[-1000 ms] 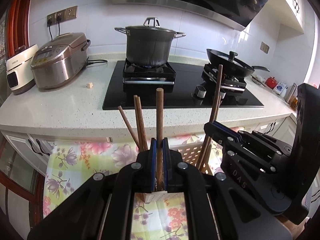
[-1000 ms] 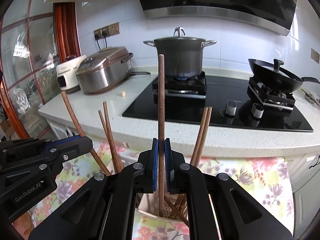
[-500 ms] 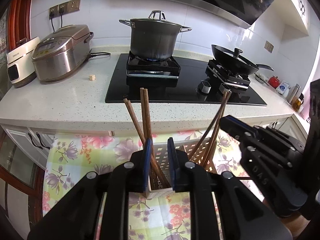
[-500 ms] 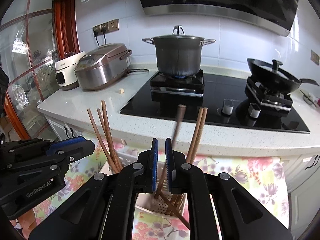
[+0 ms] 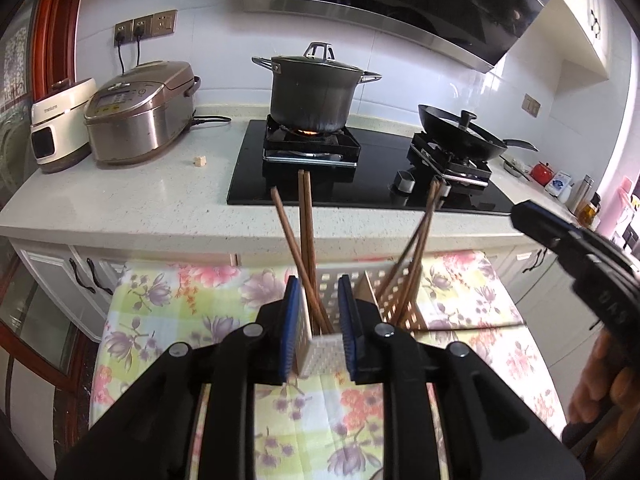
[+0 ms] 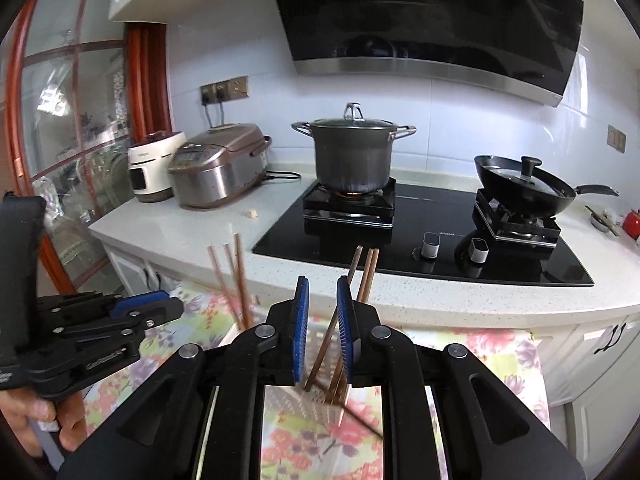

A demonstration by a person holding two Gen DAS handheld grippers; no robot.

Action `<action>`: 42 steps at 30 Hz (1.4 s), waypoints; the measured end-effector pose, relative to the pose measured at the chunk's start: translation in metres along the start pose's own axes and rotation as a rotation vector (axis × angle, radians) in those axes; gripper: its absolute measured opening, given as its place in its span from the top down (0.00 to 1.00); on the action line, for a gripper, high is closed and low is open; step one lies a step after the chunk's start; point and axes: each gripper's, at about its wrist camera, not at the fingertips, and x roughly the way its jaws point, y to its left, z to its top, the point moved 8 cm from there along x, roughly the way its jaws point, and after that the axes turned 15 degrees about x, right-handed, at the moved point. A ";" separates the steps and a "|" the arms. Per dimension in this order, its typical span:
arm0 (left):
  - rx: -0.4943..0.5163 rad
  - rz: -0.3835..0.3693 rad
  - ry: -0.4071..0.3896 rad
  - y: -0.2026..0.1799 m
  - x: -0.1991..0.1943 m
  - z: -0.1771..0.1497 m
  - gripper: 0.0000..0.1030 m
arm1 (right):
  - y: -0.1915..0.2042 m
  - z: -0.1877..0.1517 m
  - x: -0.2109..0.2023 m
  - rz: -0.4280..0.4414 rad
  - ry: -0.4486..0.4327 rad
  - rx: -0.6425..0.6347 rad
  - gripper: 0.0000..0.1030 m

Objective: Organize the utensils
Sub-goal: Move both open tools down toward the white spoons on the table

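Both views are bright, lit by cool daylight that washes the white wall tiles bluish. In the left wrist view the strongest light enters from the far right, past the pan [image 5: 460,136], and blows out that edge. In the right wrist view the window [image 6: 72,152] left of the hob [image 6: 420,236] shines with pale reflections. The glossy hood [image 6: 432,20] above the hob carries soft glare, and the hob's black glass mirrors the pot [image 6: 352,152]. Fisheye bending curves the counter edge and darkens every corner to black. The chopsticks [image 6: 228,272] left of the hob smear with motion blur; the other gripper [image 5: 580,264] is soft too.
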 end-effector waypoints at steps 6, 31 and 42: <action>-0.016 0.003 0.026 -0.008 -0.013 -0.049 0.78 | 0.000 -0.061 -0.035 0.036 0.058 -0.020 0.71; -0.048 -0.034 0.176 -0.033 0.010 -0.157 0.73 | -0.052 -0.303 -0.001 0.014 0.529 -0.047 0.65; -0.017 -0.069 0.210 -0.050 0.018 -0.176 0.73 | -0.068 -0.287 0.019 -0.022 0.494 -0.028 0.70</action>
